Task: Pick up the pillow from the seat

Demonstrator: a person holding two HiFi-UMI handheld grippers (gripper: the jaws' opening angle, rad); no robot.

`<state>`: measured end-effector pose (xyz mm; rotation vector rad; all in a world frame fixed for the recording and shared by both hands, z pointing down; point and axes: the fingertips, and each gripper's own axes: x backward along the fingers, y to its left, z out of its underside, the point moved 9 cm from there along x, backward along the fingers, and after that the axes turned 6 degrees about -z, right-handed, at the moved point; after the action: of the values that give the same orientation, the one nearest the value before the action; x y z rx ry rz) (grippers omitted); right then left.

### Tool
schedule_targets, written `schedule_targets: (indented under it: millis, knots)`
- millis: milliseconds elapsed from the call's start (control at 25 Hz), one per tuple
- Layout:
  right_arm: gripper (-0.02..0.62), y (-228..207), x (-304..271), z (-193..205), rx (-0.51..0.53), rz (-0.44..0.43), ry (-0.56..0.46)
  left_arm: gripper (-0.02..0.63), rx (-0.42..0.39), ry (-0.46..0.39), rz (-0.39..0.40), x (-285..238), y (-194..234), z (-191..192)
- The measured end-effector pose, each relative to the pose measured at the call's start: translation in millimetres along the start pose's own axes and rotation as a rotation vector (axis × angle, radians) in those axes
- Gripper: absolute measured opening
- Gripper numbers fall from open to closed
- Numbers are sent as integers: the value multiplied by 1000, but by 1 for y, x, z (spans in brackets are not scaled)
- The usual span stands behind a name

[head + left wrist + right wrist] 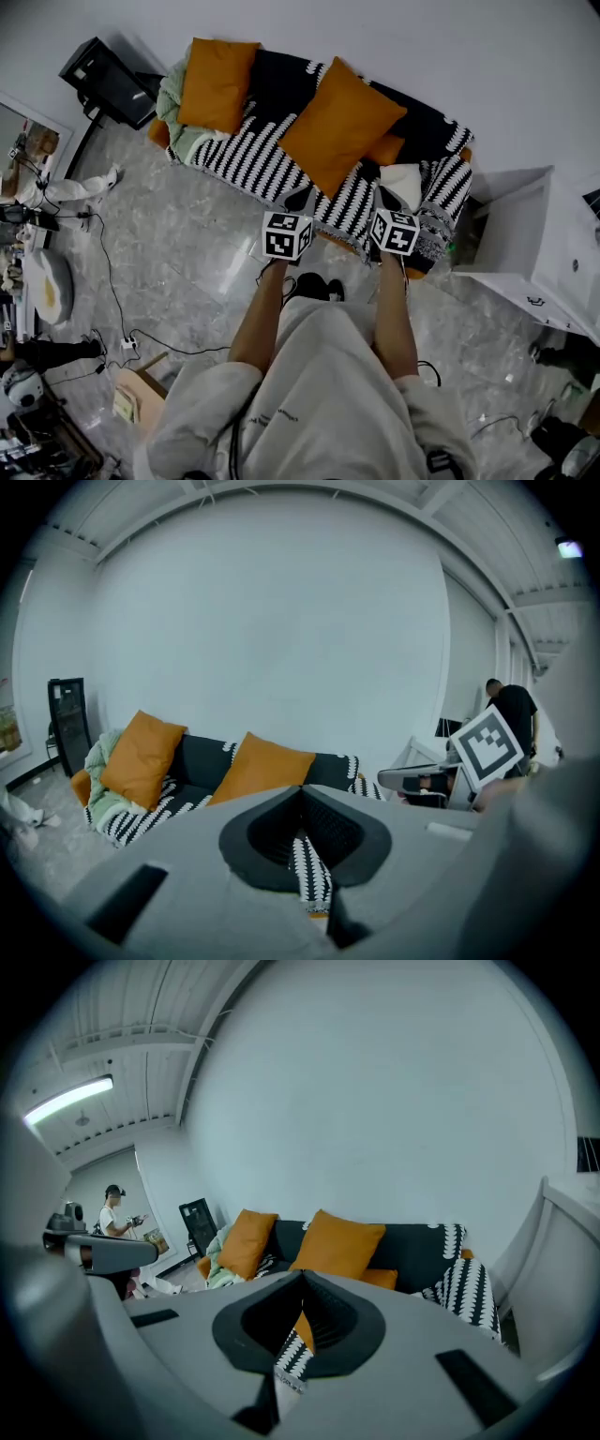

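Each gripper carries a cube with black-and-white square markers, and no writing on them can be read. In the right gripper view a pale strip shows below the jaws, with print too small to make out.

In the head view two bare forearms reach forward from a light shirt (319,394), side by side and near each other. Both grippers point ahead and a little down at the sofa's front edge. The left gripper (298,199) has its jaws closed tip to tip with nothing between them; only the striped throw (253,159) shows past them in its own view. The right gripper (386,197) is closed and empty too, and its tips sit just before a white cloth (403,183) on the seat.

The sofa (157,132) stands on a grey marble floor (187,272) against a white wall. The throw covers its seat and back. The pillow (342,122), orange and square, stands on one corner in the middle of the seat and leans on the back. It is beyond both grippers and touched by neither. A small orange pillow (384,148) lies just beside it on the right. A second large pillow (217,84) leans at the left end over a pale green blanket (178,112).

A white cabinet (530,234) stands right of the sofa.
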<state>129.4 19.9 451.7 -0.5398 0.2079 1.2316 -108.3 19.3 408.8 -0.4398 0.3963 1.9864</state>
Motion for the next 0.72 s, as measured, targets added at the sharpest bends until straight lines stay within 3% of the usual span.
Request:
schedule_targets:
  millis: [400,720]
  knots:
    - [6,-7,-2,29,-60,22,47,9,18,37,-37,-3,28,9]
    - [6,-15,-28,-1,-44,51,5,9,-11,10,3,-37,45,-17]
